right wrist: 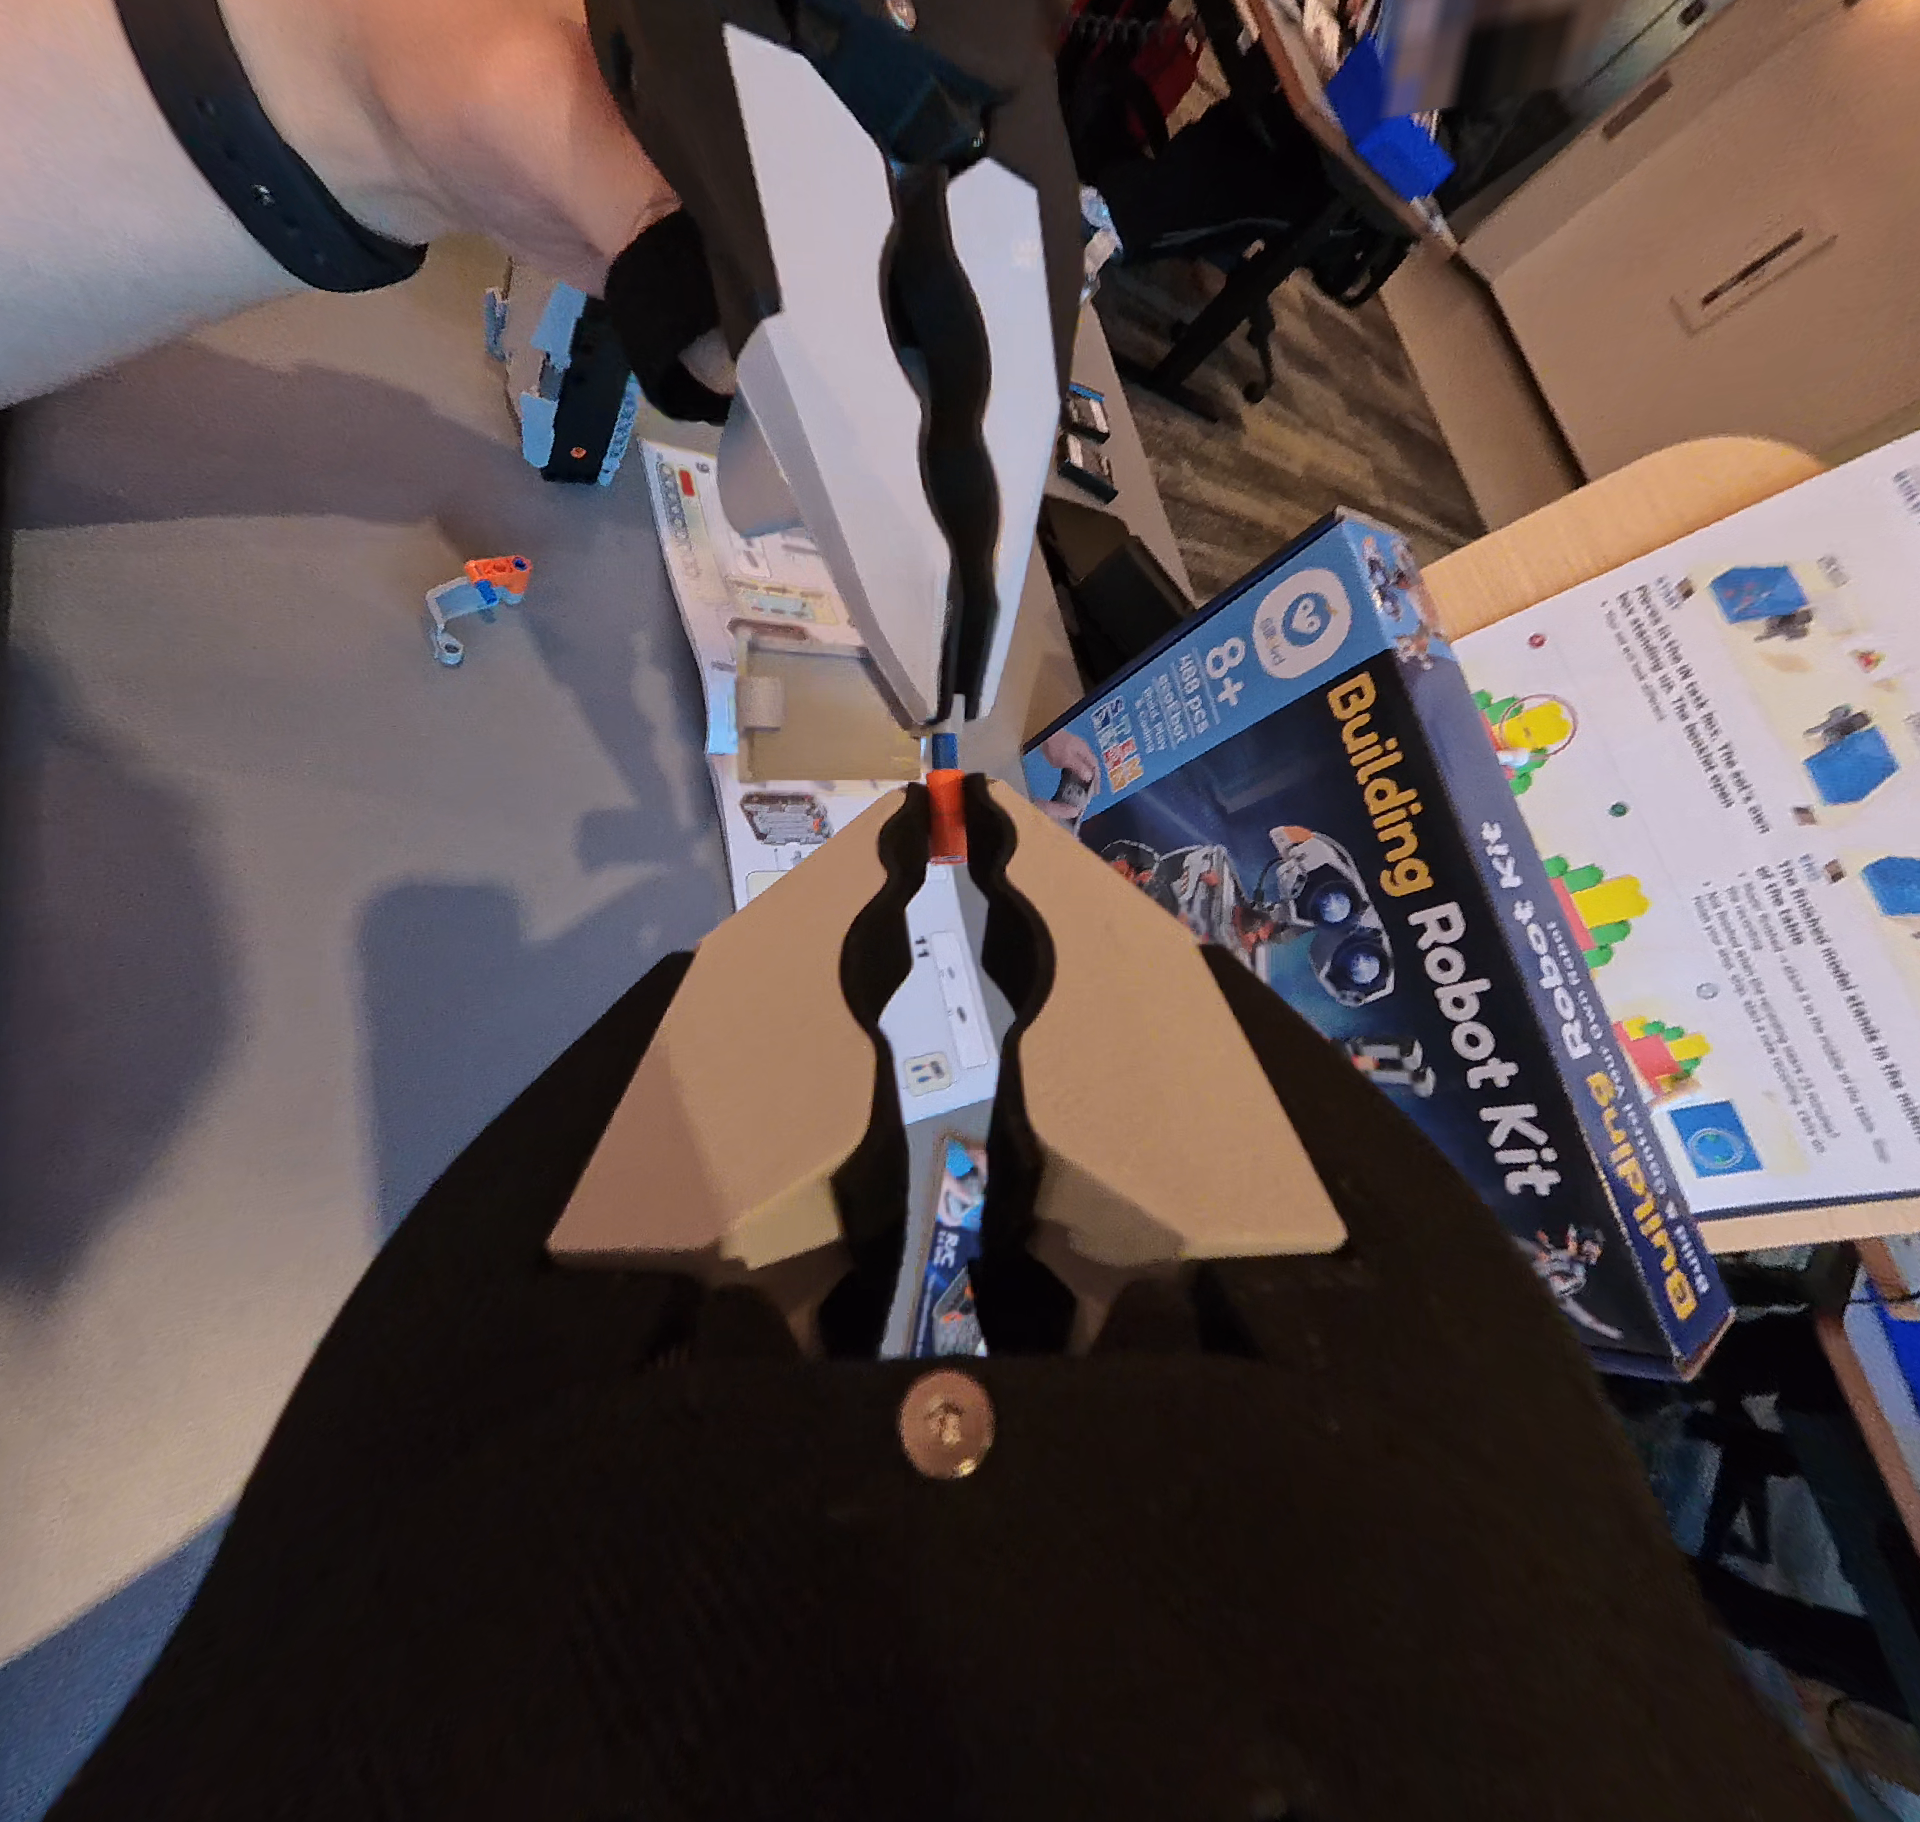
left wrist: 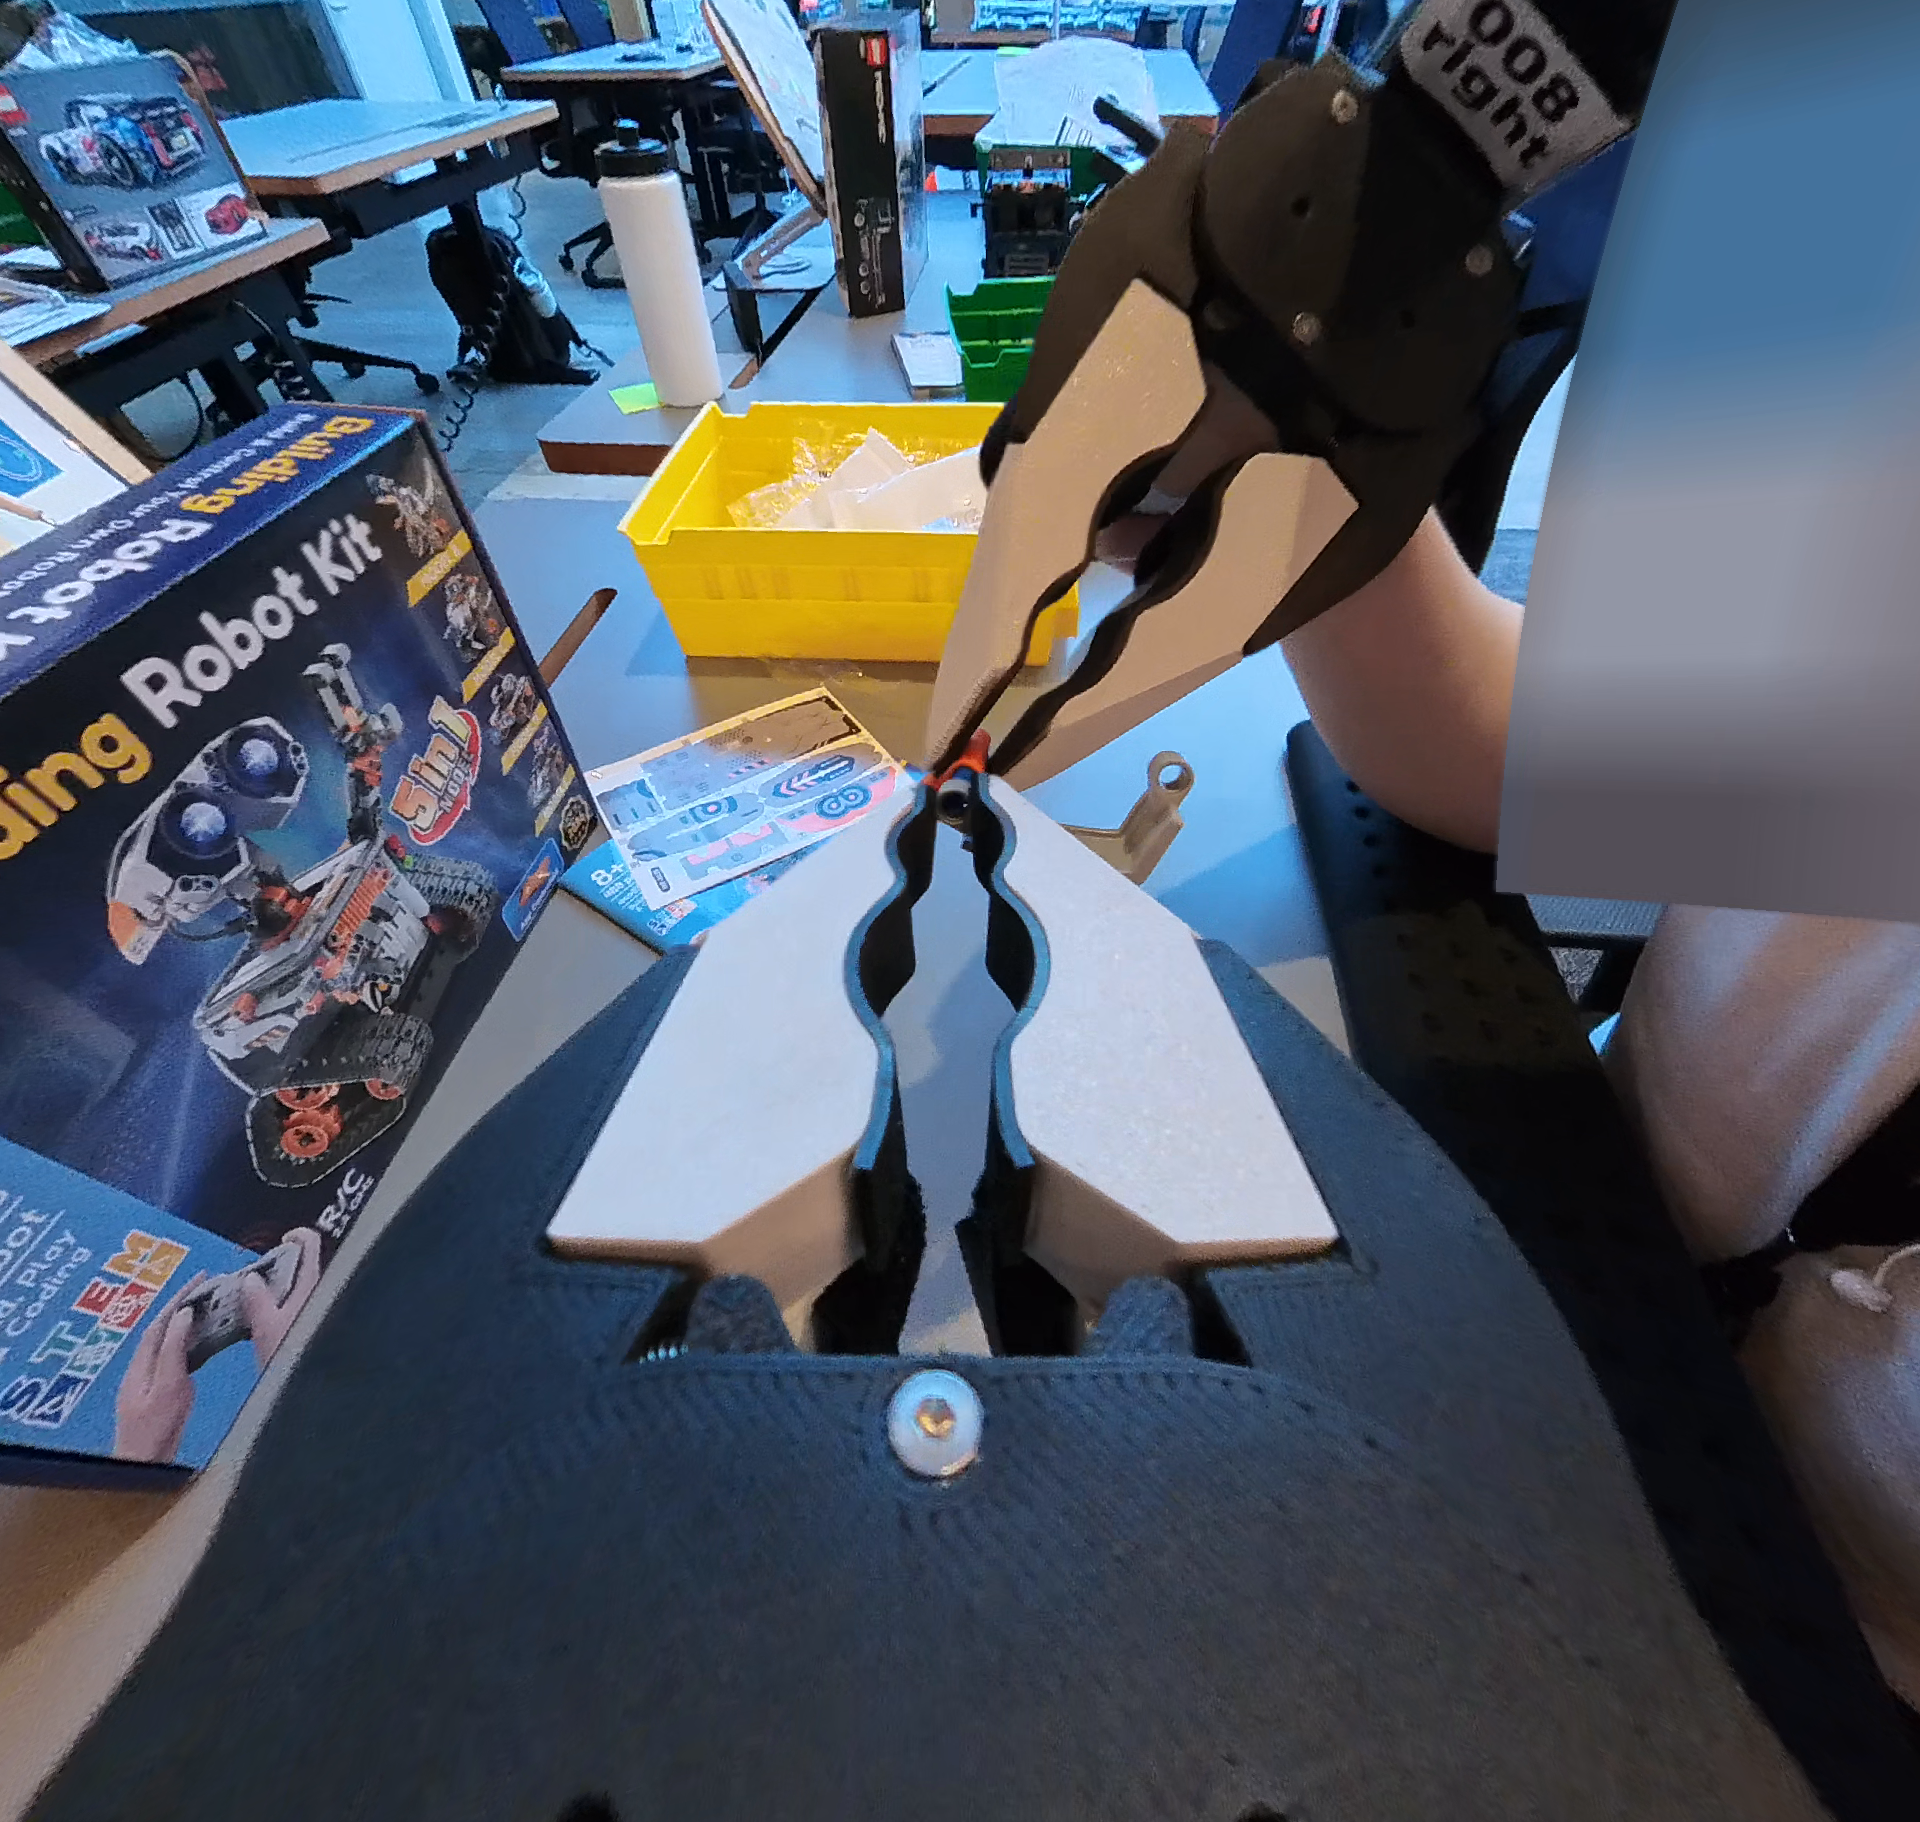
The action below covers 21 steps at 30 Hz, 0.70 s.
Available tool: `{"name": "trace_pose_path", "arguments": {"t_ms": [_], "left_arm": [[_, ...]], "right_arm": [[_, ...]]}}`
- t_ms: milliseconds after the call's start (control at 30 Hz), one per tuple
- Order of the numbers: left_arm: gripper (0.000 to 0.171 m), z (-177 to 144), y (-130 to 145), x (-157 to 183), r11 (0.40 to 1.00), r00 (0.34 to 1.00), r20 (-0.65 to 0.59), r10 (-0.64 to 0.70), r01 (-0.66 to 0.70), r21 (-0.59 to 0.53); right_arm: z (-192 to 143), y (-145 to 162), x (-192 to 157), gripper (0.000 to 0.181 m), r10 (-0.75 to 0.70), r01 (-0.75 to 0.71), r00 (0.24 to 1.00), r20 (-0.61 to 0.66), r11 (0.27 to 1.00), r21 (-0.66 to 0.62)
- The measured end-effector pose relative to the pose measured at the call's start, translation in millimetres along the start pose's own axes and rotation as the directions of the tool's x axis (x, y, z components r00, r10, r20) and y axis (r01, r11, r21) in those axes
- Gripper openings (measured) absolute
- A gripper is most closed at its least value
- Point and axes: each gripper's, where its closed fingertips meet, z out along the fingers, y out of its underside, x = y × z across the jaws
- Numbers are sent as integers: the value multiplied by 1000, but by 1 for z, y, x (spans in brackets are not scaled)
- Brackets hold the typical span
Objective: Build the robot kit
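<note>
My left gripper (left wrist: 951, 804) is shut on a small blue pin (left wrist: 954, 808), held above the grey table (left wrist: 1226, 733). My right gripper (left wrist: 966, 759) comes in from the upper right, tip to tip with the left, and is shut on a small orange connector (left wrist: 972, 746). In the right wrist view the right gripper (right wrist: 948, 808) pinches the orange connector (right wrist: 948, 825), and the left gripper (right wrist: 943, 718) comes down from above with the blue pin (right wrist: 943, 746). Pin and connector meet end to end.
A robot kit box (left wrist: 260, 785) lies at the left, also in the right wrist view (right wrist: 1403, 941). A yellow bin (left wrist: 821, 567) of bagged parts stands behind. A sticker sheet (left wrist: 748, 796), a booklet (right wrist: 769, 609), a grey part (left wrist: 1148, 816) and two small assemblies (right wrist: 478, 593) (right wrist: 571, 390) lie on the table. The grippers are tip to tip, or close to it.
</note>
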Motion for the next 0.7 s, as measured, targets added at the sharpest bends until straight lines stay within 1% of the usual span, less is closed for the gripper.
{"name": "trace_pose_path", "arguments": {"t_ms": [400, 600, 700], "left_arm": [[5, -11, -19, 4, 987, 995, -84, -53, 66, 149], [5, -14, -23, 3, 985, 999, -50, -20, 28, 169], [5, -13, -24, 2, 986, 999, -32, -10, 16, 168]], "right_arm": [[-7, -20, 9, 7, -89, 102, 991, -100, 985, 142], [-8, -24, 11, 7, -30, 47, 994, -101, 986, 161], [-8, -24, 13, 7, -75, 94, 985, -153, 989, 119]]}}
